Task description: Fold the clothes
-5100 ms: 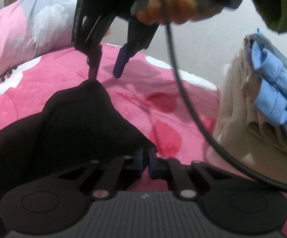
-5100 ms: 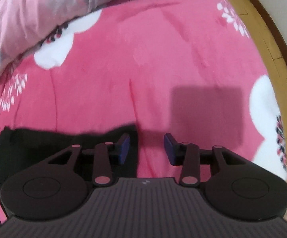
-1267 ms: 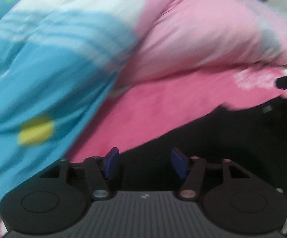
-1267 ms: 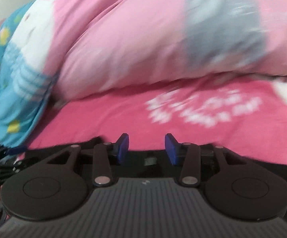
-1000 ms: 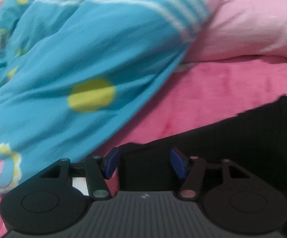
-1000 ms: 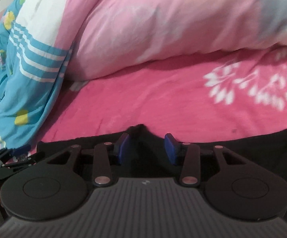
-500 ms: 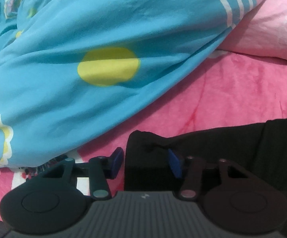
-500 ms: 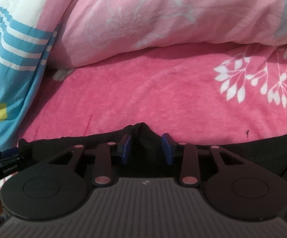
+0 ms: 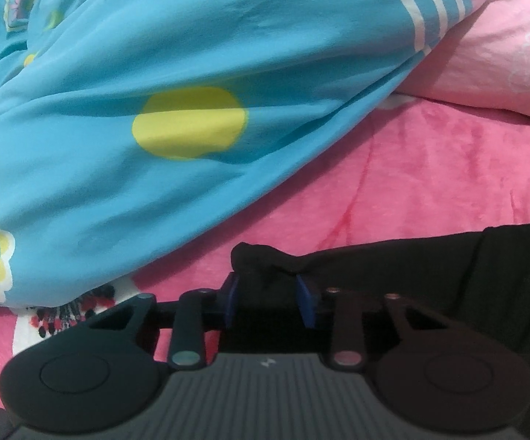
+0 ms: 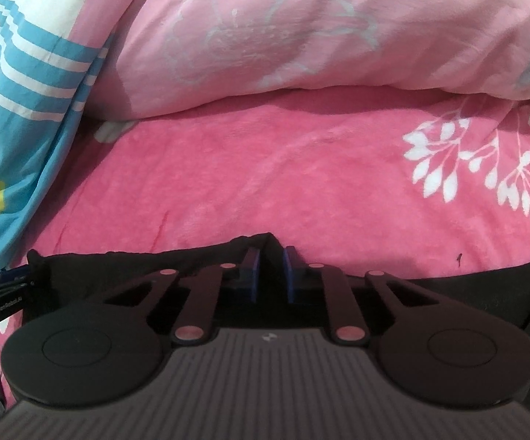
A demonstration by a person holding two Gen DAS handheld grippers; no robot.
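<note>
Both tools, open a second ago, now pinch the garment's [image 10: 448, 286] far edge: left tool [image 9: 268, 302], right tool [image 10: 269, 275]; next fold can begin.

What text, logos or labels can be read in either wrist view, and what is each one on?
"GenRobot.AI": white print on the left gripper, at the left edge of the right wrist view; the last letters are small and partly blurred.
A small pale logo mark, no letters, on the body of each gripper, just behind the fingers, in both views.
Nothing readable on the black garment, the pink blanket or the blue quilt: only prints of flowers, dots and stripes.
</note>
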